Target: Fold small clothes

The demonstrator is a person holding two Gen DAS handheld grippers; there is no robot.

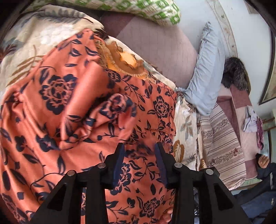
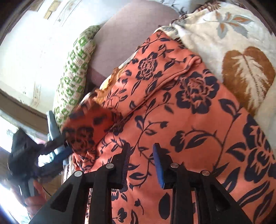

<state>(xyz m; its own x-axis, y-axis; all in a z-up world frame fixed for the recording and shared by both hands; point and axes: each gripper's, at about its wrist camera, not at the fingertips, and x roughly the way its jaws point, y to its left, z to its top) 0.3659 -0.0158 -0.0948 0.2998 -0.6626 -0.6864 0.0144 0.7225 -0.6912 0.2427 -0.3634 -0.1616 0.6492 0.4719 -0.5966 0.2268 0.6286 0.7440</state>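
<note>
An orange garment (image 1: 74, 106) with dark navy flowers lies spread on a cream leaf-print blanket (image 1: 34, 39). It has an embroidered gold neckline (image 1: 124, 63). My left gripper (image 1: 140, 148) hovers just over the garment's near part, jaws apart, nothing between them; part of the fabric is bunched up ahead of it. In the right wrist view the same garment (image 2: 189, 120) fills the frame. My right gripper (image 2: 141, 148) is open above it. The left gripper (image 2: 57, 149) shows at the left edge, beside a raised fold of the garment.
A green-and-white pillow (image 1: 138, 8) and a pale blue pillow (image 1: 205, 69) lie on the mauve bed sheet (image 1: 155, 44). A striped bedspread (image 1: 222, 137) and loose clothes (image 1: 251, 124) are to the right. The wall (image 2: 34, 43) is behind the bed.
</note>
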